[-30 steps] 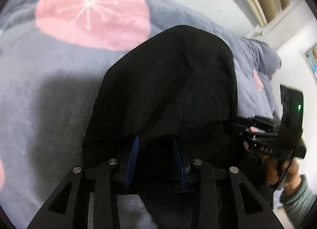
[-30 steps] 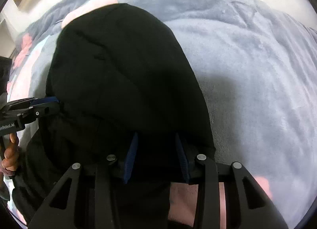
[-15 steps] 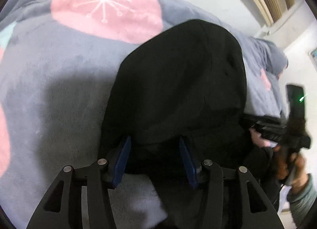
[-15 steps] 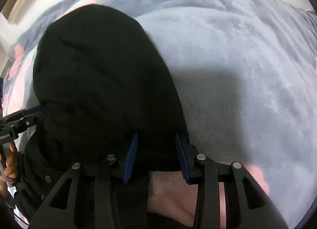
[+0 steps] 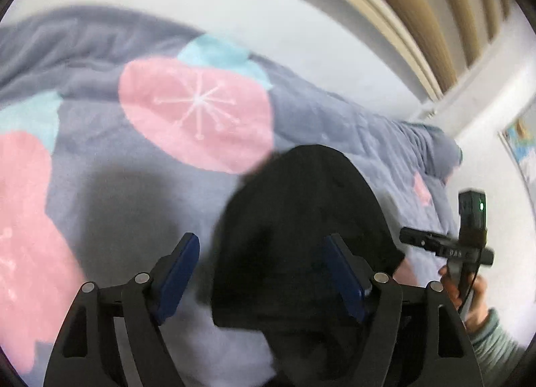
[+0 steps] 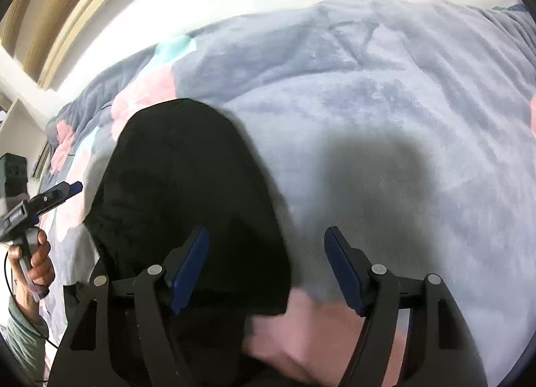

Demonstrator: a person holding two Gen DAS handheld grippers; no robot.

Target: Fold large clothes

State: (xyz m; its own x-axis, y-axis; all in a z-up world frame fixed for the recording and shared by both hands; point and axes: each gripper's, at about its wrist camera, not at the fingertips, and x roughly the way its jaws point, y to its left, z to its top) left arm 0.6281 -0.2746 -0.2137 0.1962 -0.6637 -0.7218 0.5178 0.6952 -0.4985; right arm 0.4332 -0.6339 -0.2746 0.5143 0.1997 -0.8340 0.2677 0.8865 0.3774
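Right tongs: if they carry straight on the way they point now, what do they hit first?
Most likely the grey blanket. The right tongs, jaws opening with nothing pinched, aim at bare blanket just right of the black garment, whose edge lies under the left finger. Depth is uncertain.

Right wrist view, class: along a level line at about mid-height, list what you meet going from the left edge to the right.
Left gripper held in a hand → black garment → dark shadow on the blanket → bare grey blanket.
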